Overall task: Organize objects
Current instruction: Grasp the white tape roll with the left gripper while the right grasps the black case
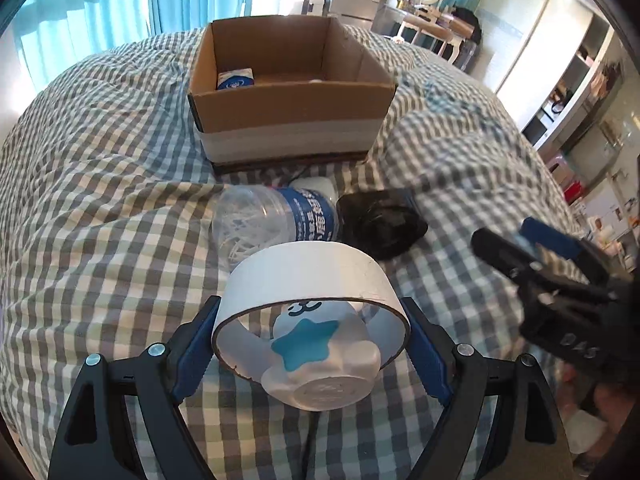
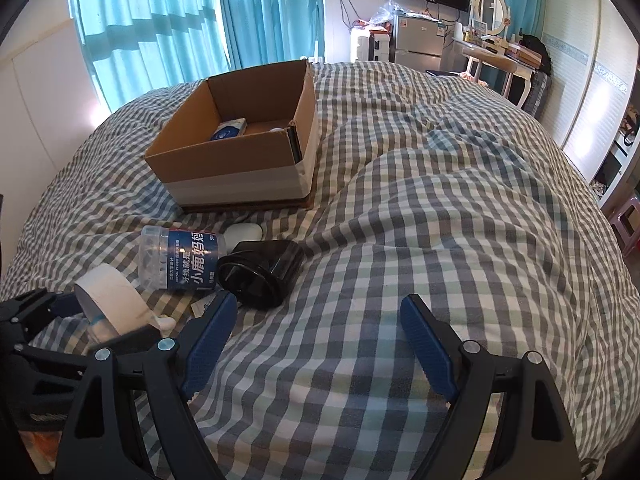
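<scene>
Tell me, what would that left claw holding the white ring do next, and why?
Probably carry it forward to the box and let go over it. The left gripper is shut on the tape roll, lifted off the bed, with a small toy showing through the ring. The box stands open just ahead, already holding a small pack. The right gripper is open and holds nothing.

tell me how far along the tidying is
Done: a small blue-and-white packet already lies in the open cardboard box. In hand: the left hand-held gripper clamps a wide white tape roll, with a white bear figure showing through it. Left on the checked bedspread: clear blue-labelled floss jar, black round container, small white object. The right hand-held gripper is open, empty.
</scene>
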Demonstrator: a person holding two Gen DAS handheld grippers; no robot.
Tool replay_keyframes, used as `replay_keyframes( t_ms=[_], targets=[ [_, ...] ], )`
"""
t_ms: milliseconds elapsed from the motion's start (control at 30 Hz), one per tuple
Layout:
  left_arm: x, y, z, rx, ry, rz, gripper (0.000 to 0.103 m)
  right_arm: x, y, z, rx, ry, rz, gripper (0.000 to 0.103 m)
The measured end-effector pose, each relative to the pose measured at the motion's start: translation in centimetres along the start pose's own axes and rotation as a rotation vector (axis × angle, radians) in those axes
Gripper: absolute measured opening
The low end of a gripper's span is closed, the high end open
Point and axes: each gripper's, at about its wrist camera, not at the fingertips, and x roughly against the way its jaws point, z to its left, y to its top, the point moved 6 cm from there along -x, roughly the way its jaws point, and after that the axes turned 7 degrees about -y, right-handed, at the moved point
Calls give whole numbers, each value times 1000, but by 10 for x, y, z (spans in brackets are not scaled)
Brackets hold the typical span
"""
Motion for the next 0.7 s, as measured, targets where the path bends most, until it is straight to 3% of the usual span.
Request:
replay_keyframes(
  t_ms=[233,367,500,700],
  targets=[
    [-3,21,10,-33,50,-1,87,-21,10,10,16,7,22,84],
    [0,29,17,-34,23,-4,87,-44,12,30,41,59,71,84],
    [8,35,30,10,-30,-4,87,-64,12,46,73,78,113,84],
    [24,44,45,46,-49,-34,87,-92,11,66,106,95,178,84]
  ],
)
